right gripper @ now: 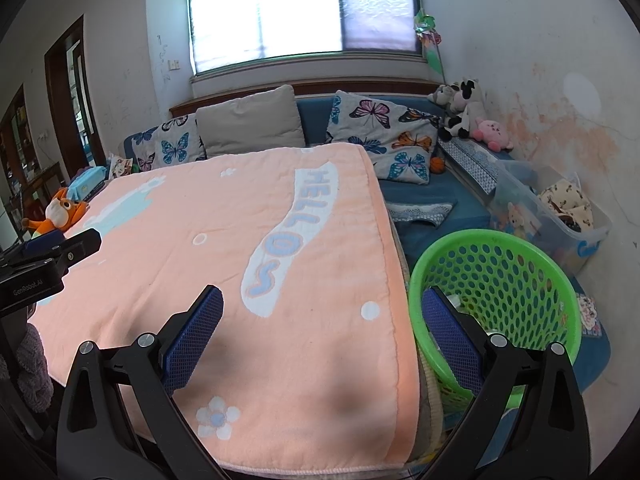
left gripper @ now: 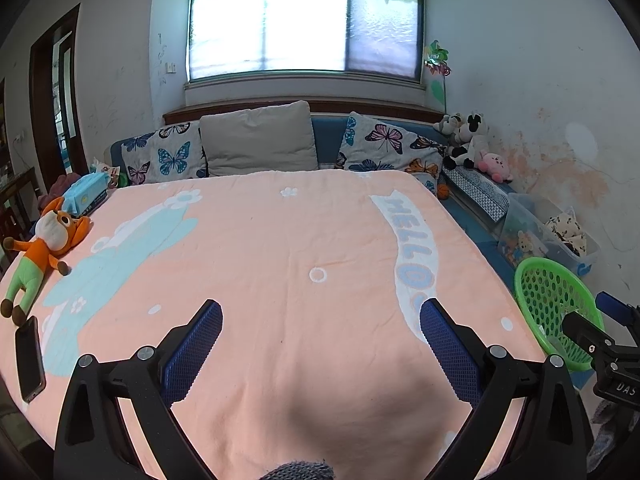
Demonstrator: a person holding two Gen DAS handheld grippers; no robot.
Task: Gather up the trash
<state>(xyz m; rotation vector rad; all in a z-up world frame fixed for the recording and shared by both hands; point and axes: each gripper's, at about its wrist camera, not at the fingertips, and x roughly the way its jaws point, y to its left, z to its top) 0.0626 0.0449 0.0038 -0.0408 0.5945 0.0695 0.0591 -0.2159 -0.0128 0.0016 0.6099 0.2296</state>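
- Location type: a bedroom in a home.
- A bed [left gripper: 280, 260] fills the room, covered by a peach blanket [right gripper: 240, 240] lettered "HELLO".
- Butterfly pillows [left gripper: 392, 144] and a grey cushion [left gripper: 258, 138] line the headboard under a window [left gripper: 306, 20].
- Soft toys [left gripper: 474, 144] sit in the corner; an orange plush fox [left gripper: 40, 248] lies on the blanket.
- A green basket [right gripper: 496, 304] stands beside the bed.

Both cameras sit low at the foot of the bed, looking forward over the peach blanket [left gripper: 288, 248] toward the window [left gripper: 306, 20]. The left view faces the bed squarely; the right stands further right, close above the green basket [right gripper: 496, 280]. Both share blanket, pillows and basket.
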